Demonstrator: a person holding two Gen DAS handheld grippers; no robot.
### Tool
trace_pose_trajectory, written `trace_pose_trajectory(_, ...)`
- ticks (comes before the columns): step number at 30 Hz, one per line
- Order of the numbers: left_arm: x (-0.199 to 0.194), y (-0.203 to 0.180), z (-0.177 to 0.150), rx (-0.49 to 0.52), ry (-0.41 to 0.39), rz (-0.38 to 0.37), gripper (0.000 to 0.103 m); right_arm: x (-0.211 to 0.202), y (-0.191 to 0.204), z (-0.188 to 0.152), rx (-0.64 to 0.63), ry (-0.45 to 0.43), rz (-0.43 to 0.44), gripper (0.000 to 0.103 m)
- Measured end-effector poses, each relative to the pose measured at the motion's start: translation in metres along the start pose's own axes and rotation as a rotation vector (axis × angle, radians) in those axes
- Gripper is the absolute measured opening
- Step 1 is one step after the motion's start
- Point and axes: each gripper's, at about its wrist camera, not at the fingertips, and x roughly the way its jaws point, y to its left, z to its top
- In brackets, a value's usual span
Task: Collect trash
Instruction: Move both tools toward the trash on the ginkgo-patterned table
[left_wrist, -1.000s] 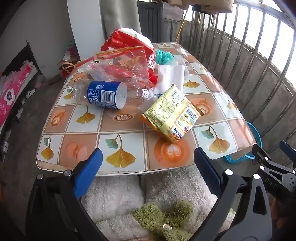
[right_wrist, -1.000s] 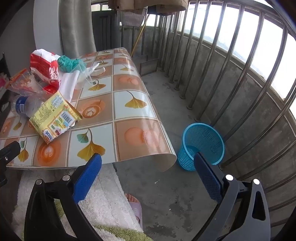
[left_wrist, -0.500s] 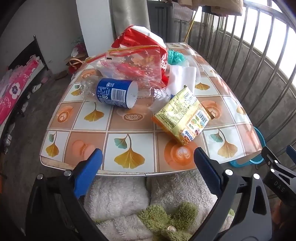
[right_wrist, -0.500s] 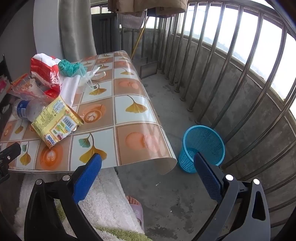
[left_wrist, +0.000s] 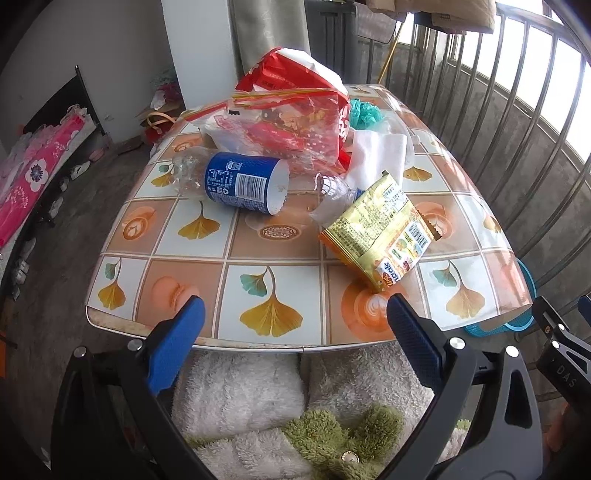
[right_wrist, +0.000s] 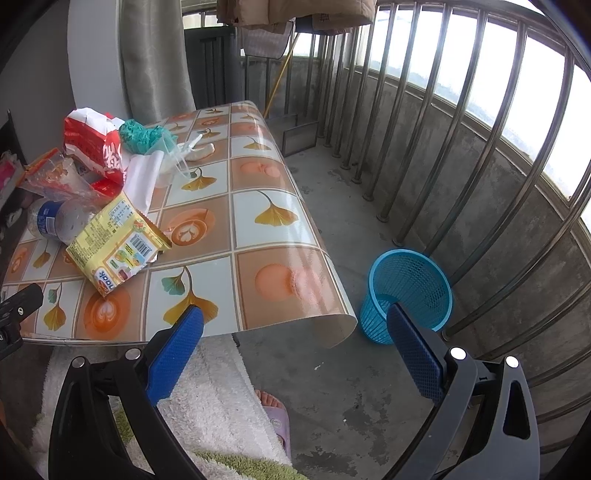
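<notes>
Trash lies on a low table (left_wrist: 273, 258) with a ginkgo-leaf cover: a yellow snack packet (left_wrist: 380, 232) (right_wrist: 118, 240), a clear bottle with a blue label (left_wrist: 236, 181) (right_wrist: 51, 221), a red bag (left_wrist: 295, 81) (right_wrist: 96, 144), a clear zip bag (left_wrist: 280, 125), white tissue (left_wrist: 376, 155) and a teal wad (left_wrist: 365, 112) (right_wrist: 142, 134). My left gripper (left_wrist: 291, 325) stands open at the table's near edge, nothing between its fingers. My right gripper (right_wrist: 295, 332) is open over the table's right corner. A blue mesh wastebasket (right_wrist: 410, 291) stands on the floor beside the table.
Metal railing bars (right_wrist: 443, 140) run along the right over a concrete floor (right_wrist: 340, 387). A person's white fluffy garment (left_wrist: 251, 398) and a foot in a slipper (right_wrist: 275, 410) sit below the table edge. Pink bedding (left_wrist: 26, 177) lies far left.
Both grippers have moved a little forward toward the table, so the trash looks nearer and larger. Nothing was taken hold of; both stay open.
</notes>
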Motion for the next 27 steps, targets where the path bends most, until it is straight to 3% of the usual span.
trace_pose_trajectory(27, 0.0022, 0.0088, 0.0024, -0.020, -0.004, 0.028, 0.095, 0.0013, 0.0073, 0.0025, -0.001, 0.001, 0.016, 0.097)
